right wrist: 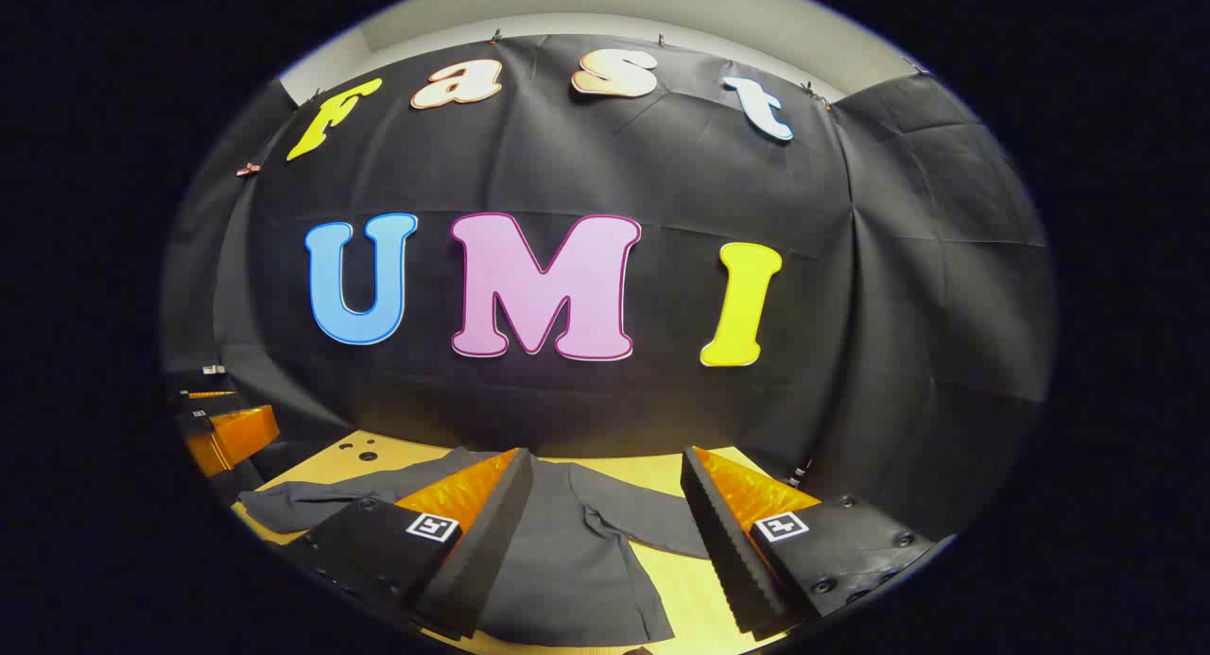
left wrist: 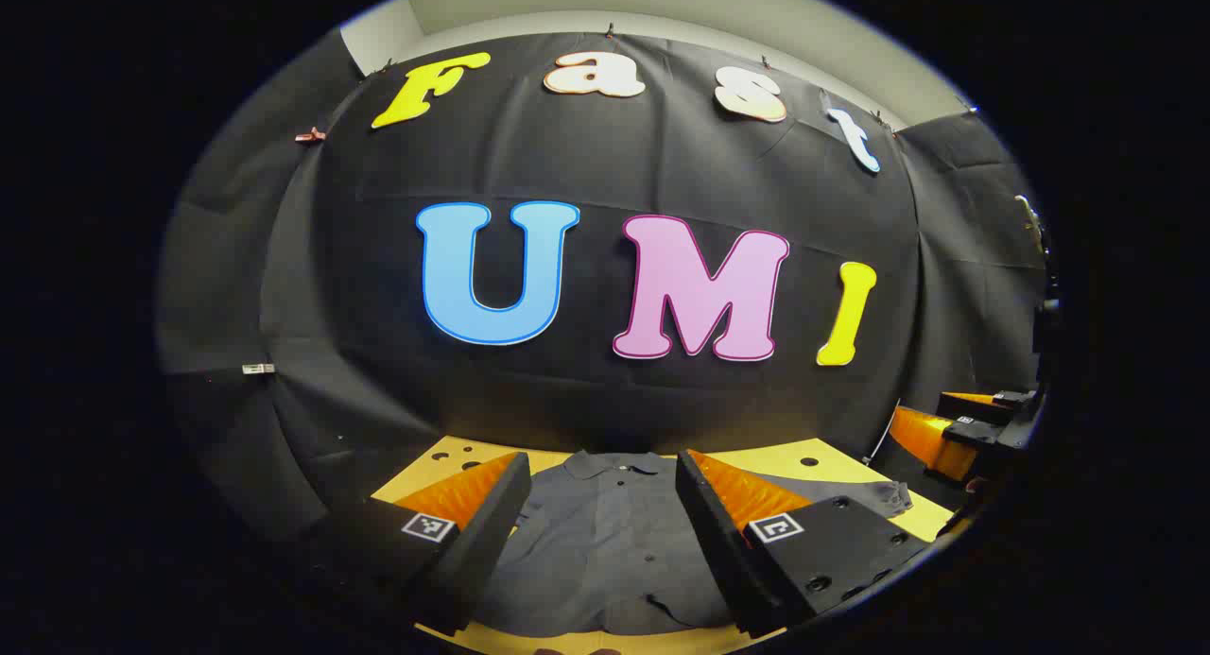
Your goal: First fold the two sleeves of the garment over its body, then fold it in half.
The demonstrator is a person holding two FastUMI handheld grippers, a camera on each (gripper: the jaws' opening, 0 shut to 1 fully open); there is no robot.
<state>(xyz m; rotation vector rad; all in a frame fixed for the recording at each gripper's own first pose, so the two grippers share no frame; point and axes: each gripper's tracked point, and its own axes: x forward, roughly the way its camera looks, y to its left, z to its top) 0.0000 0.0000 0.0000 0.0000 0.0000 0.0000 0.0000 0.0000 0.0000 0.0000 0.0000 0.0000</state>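
Your left gripper (left wrist: 600,532) holds its jaws wide, empty, above the gray shirt (left wrist: 605,542), collar at 12 o'clock. Your right gripper (right wrist: 605,542) jaws gape wide too, over the shirt's body and a sleeve (right wrist: 652,527) at 1 o'clock. Shirt lies flat on the yellow tabletop (right wrist: 695,594). No readable garment label.

Dim, sharp, fisheye-bent edges

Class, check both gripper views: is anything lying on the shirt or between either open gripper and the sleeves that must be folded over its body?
Nothing visible does. The dark shirt lies flat on the yellow table, nothing lying on it. The left gripper and right gripper hover open above it, and the sleeve lies spread out, unobstructed.
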